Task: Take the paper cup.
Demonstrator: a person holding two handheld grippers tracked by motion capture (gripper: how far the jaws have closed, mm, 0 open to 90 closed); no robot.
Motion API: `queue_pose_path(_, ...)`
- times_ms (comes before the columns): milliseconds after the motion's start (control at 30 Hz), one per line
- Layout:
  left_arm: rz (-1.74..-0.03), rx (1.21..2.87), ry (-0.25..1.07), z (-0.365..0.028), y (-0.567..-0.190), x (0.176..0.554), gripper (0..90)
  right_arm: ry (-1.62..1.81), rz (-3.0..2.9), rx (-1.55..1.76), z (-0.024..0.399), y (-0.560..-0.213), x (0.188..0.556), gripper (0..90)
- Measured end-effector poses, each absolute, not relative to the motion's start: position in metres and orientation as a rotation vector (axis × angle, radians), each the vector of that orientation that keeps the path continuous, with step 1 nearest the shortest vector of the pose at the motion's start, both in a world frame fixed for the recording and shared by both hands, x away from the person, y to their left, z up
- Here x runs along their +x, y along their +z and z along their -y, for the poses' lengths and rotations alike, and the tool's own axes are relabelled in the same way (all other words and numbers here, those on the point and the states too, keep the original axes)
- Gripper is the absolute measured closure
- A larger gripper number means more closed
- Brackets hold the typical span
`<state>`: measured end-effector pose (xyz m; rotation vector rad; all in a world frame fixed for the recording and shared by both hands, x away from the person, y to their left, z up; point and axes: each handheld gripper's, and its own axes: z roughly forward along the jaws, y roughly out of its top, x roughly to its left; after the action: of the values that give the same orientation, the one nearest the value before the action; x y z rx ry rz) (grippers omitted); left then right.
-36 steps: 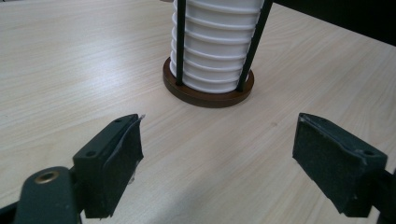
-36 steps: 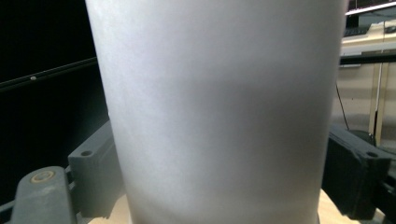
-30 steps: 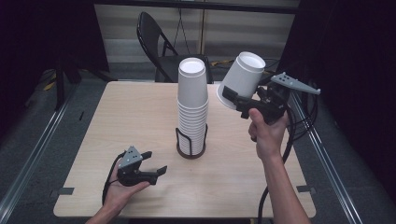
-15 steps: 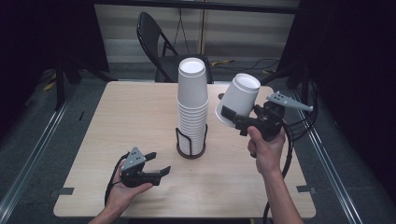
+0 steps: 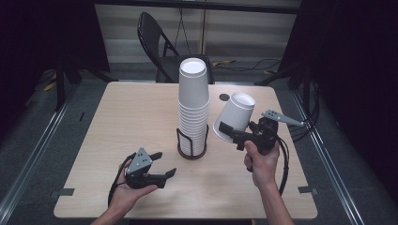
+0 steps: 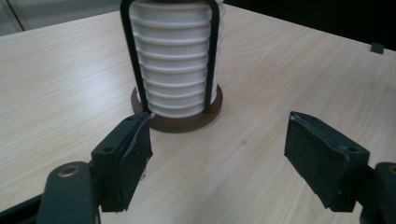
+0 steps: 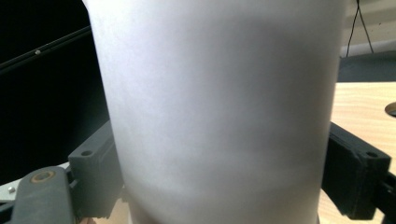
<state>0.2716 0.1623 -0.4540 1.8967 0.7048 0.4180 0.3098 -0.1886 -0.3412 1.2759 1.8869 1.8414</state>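
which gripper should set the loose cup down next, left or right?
Right. The right gripper is already clamped on the white cup, tilted above the table beside the cup stack. The left gripper sits low near the table edge, jaws open on nothing.

the left hand-held gripper (image 5: 157, 165) rests low in an upturned palm, its jaws wide apart but just closing slightly, nothing between them. the right hand-held gripper (image 5: 228, 131) is raised, jaws clamped.
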Motion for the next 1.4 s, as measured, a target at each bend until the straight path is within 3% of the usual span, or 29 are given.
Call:
queue_pose_path(300, -0.648, 1.917, 0.352, -0.149, -0.443, 0.273, 24.8, 1.832, -1.914, 1.305, 0.186, -0.355, 0.301, 13.6)
queue_pose_path(667, -0.594, 1.860, 0.372, -0.132, -0.434, 0.278, 25.3, 1.878, -1.966, 1.360, 0.176, -0.376, 0.294, 13.6)
queue_pose_path(1400, -0.613, 1.754, 0.322, -0.127, -0.449, 0.273, 33.7, 2.110, -1.973, 1.649, 0.162, -0.421, 0.285, 13.7)
